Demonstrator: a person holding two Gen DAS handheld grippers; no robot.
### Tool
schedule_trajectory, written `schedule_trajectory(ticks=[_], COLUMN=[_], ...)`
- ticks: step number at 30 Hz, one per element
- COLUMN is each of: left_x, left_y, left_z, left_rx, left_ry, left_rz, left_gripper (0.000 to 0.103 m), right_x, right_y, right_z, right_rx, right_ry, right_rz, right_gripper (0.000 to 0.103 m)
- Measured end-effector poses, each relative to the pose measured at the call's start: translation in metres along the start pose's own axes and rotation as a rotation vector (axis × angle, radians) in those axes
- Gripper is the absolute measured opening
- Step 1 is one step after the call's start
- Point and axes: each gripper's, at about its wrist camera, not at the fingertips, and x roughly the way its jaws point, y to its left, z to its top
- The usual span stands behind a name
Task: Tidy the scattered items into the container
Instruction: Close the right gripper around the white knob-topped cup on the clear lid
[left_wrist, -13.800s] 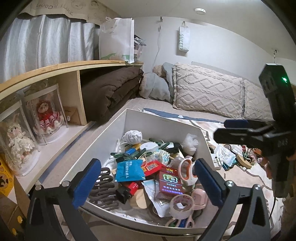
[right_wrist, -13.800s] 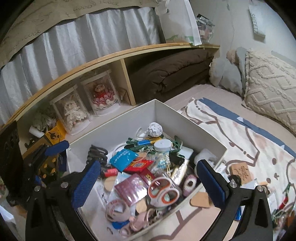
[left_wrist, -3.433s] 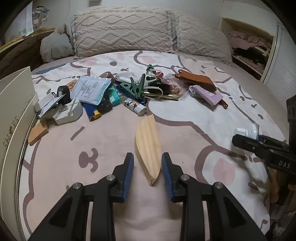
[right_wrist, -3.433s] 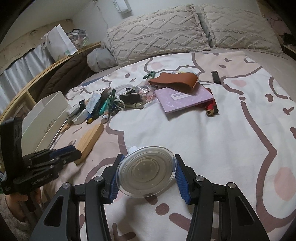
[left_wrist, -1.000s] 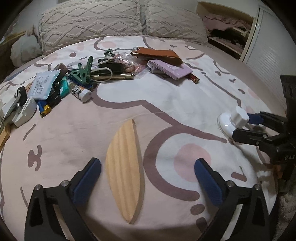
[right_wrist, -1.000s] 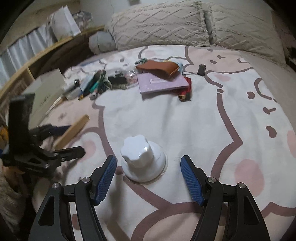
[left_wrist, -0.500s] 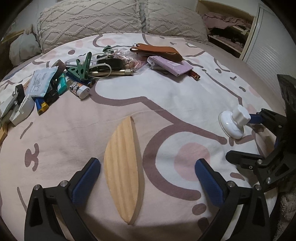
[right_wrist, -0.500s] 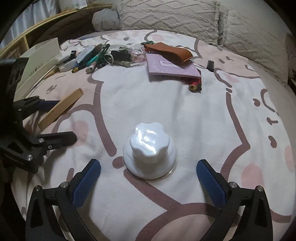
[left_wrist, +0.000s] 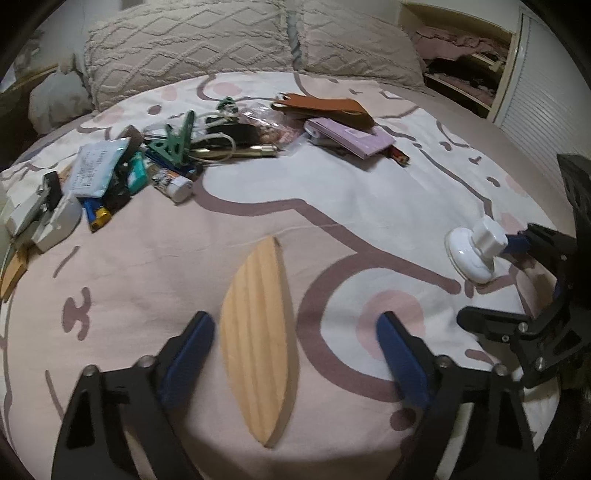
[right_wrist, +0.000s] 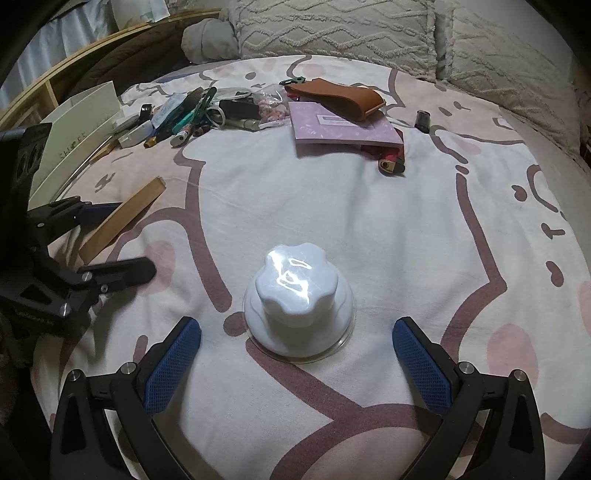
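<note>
Wooden leaf-shaped piece (left_wrist: 258, 339) is lying flat on the patterned bedspread (left_wrist: 332, 206), long axis running away from the left gripper (left_wrist: 295, 350), grain lengthwise, tips pointed. The jaws, just narrowing, are straddling it untouched. Right gripper (right_wrist: 295, 354) is gaping wide around the upright white knobbed suction cup (right_wrist: 297, 295).

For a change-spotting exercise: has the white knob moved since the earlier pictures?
Yes. The knob has gone down: earlier lifted with its base to the camera, it now stands base down on a brown line of the bedspread.
</note>
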Motion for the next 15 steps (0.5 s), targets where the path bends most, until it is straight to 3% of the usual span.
schedule_trajectory(ticks=[2, 11, 15], left_x=[-0.002, -0.007, -0.008], left_y=[0.002, -0.008, -0.01], left_z=[0.0, -0.002, -0.002], left_rx=[-0.013, 0.024, 0.036], left_ry=[-0.01, -0.045, -0.049], left_rz=[0.008, 0.062, 0.064], left_gripper=[0.073, 0.047, 0.043], right_x=[0.0, -0.002, -0.01], right_y=[0.001, 0.004, 0.02], right_z=[-0.002, -0.005, -0.009], right_rx=[-0.005, -0.003, -0.065], right_ry=[-0.008, -0.042, -0.104], right_rz=[-0.01, -0.05, -0.093], right_gripper=[0.103, 0.102, 0.077])
